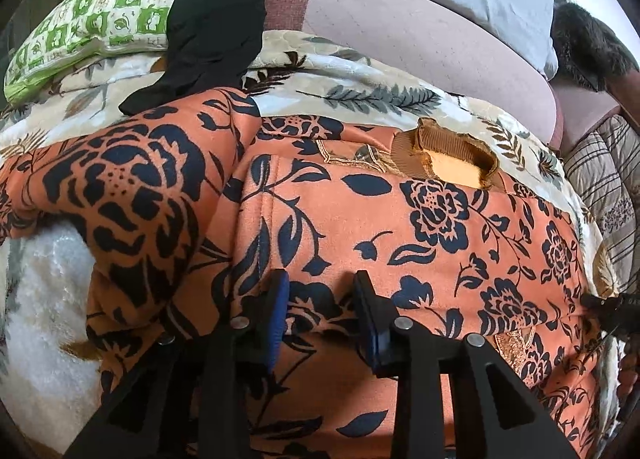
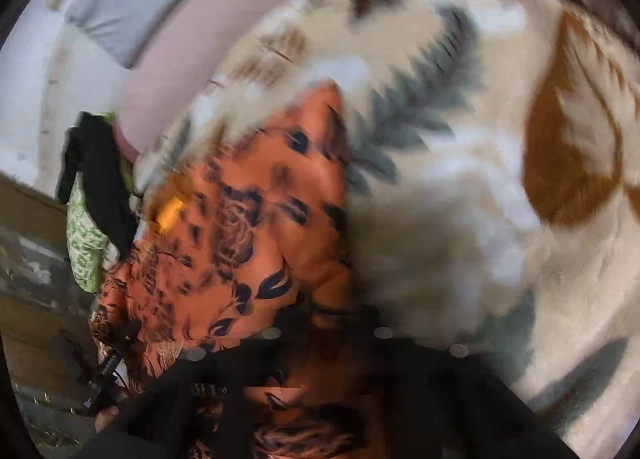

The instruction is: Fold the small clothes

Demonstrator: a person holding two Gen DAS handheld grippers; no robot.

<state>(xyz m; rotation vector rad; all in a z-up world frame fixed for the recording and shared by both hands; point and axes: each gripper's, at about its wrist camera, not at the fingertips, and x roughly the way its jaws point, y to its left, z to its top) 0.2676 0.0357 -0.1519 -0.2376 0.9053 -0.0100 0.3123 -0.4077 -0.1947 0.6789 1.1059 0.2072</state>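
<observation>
Across a bed covered by a cream leaf-print blanket (image 1: pixel 360 99) lies an orange top with dark blue flowers (image 1: pixel 400 227), its brown ribbed collar (image 1: pixel 448 159) toward the far side and one sleeve folded over at the left. The left hand-held gripper (image 1: pixel 322 299) hovers low over the near hem, its blue-padded fingers (image 1: pixel 280 311) parted and pressing on nothing. The right hand-held gripper (image 2: pixel 320 343), seen through heavy blur, is clenched, with orange cloth bunched at its tips; whether the cloth is actually pinched cannot be told. A green checked pillow (image 1: pixel 92 23) with a black garment (image 1: pixel 216 19) draped over it sits beyond.
</observation>
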